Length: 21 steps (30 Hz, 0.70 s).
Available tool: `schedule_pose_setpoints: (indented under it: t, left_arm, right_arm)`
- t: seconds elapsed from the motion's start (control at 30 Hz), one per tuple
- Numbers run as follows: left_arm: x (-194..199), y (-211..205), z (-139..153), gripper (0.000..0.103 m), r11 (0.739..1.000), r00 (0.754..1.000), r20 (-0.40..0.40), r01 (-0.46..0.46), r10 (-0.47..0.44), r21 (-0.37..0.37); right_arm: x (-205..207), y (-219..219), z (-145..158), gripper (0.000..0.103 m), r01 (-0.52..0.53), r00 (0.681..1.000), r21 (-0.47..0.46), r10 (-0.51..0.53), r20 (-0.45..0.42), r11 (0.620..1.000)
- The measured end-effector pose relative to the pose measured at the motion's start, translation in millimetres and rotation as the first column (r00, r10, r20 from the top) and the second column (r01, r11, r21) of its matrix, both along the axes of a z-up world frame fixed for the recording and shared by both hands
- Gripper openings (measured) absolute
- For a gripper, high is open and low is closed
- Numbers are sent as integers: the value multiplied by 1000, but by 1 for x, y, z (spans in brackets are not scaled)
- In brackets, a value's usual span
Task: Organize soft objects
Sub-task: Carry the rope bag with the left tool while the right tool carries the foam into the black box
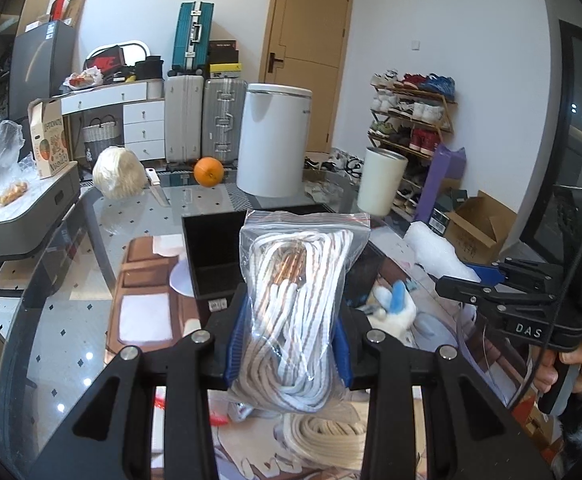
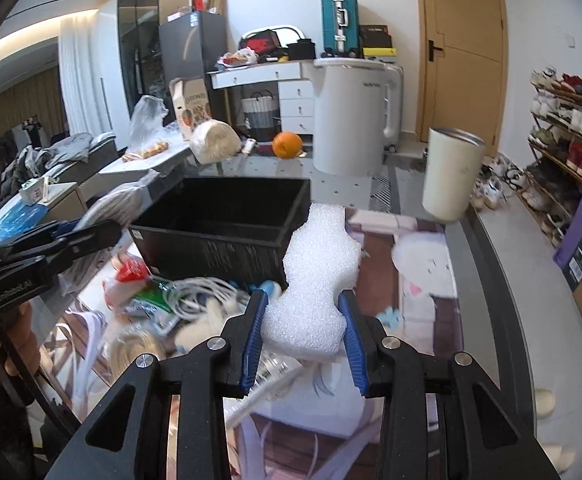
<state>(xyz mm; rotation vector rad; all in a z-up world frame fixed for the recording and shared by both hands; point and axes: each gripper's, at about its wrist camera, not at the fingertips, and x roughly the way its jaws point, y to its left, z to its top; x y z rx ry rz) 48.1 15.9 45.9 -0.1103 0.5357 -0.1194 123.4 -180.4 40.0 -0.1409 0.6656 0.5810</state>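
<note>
My left gripper [image 1: 289,336] is shut on a clear zip bag of white rope [image 1: 297,312] and holds it upright above the table, just in front of the open black box [image 1: 211,248]. My right gripper [image 2: 303,328] is shut on a piece of white foam [image 2: 317,280], held above the table near the black box's [image 2: 223,220] right corner. A pile of soft things lies under both: white cords [image 2: 199,296], a beige coil [image 1: 327,436], a white and blue plush toy [image 1: 395,304]. The right gripper also shows at the right of the left wrist view [image 1: 503,284].
On the glass table stand a white bin [image 1: 273,140], a cream cup [image 1: 383,184], an orange [image 1: 209,172], a ball of yarn [image 1: 119,174] and a knife [image 1: 157,188]. Suitcases, drawers and a shoe rack [image 1: 411,120] stand behind. A printed mat [image 2: 419,280] covers the table.
</note>
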Motion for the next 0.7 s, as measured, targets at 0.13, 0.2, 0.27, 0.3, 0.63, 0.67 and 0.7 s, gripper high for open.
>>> schedule_pose_setpoints:
  t: [0.13, 0.2, 0.27, 0.3, 0.63, 0.67, 0.7]
  left_arm:
    - [5, 4, 5, 35, 1000, 1000, 8, -20, 20, 6]
    - [9, 5, 7, 35, 1000, 1000, 10, -28, 28, 11]
    - [13, 8, 10, 35, 999, 999, 8, -36, 36, 10]
    - [15, 9, 11, 35, 999, 999, 7, -38, 38, 9]
    - [41, 13, 9, 35, 997, 997, -26, -76, 77, 31]
    - [44, 13, 8, 35, 997, 997, -31, -76, 77, 31]
    - [47, 14, 7, 35, 997, 996, -36, -77, 78, 32]
  right_arm:
    - [4, 14, 13, 37, -58, 998, -1, 58, 36, 998]
    - [9, 22, 18, 37, -88, 995, 0, 88, 39, 996]
    - [12, 30, 24, 37, -113, 993, -11, 113, 44, 994]
    - [14, 35, 26, 37, -131, 990, -16, 132, 43, 991]
    - [48, 78, 24, 37, -217, 976, -80, 218, 7, 973]
    - [53, 82, 22, 37, -229, 973, -79, 230, -5, 970]
    - [56, 83, 20, 37, -236, 972, -82, 236, -13, 968]
